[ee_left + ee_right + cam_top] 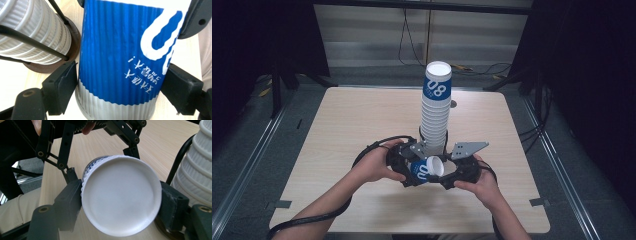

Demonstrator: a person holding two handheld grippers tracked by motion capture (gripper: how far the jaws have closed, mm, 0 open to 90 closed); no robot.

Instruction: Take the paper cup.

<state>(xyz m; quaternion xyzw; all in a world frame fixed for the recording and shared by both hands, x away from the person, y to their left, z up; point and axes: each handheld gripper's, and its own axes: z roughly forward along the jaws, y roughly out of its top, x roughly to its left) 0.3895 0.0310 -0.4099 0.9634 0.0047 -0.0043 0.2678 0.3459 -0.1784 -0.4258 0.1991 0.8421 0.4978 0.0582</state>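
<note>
The left gripper (408, 169)'s jaws stand slack beside the blue-and-white ribbed paper cup (426, 170), flanking its wall with a sliver of gap on each side; the right gripper (451, 174)'s jaws are clamped on the same cup near its rim. The cup lies sideways between both hands, just above the pale wooden table (352, 125), close before the tall stack of white paper cups (435, 112). Risk: that single grip may crush the rim, or the cup could pivot and knock the stack.

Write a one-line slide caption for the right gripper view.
Right gripper clamps a blue-and-white paper cup on its side, beside the white cup stack.
</note>
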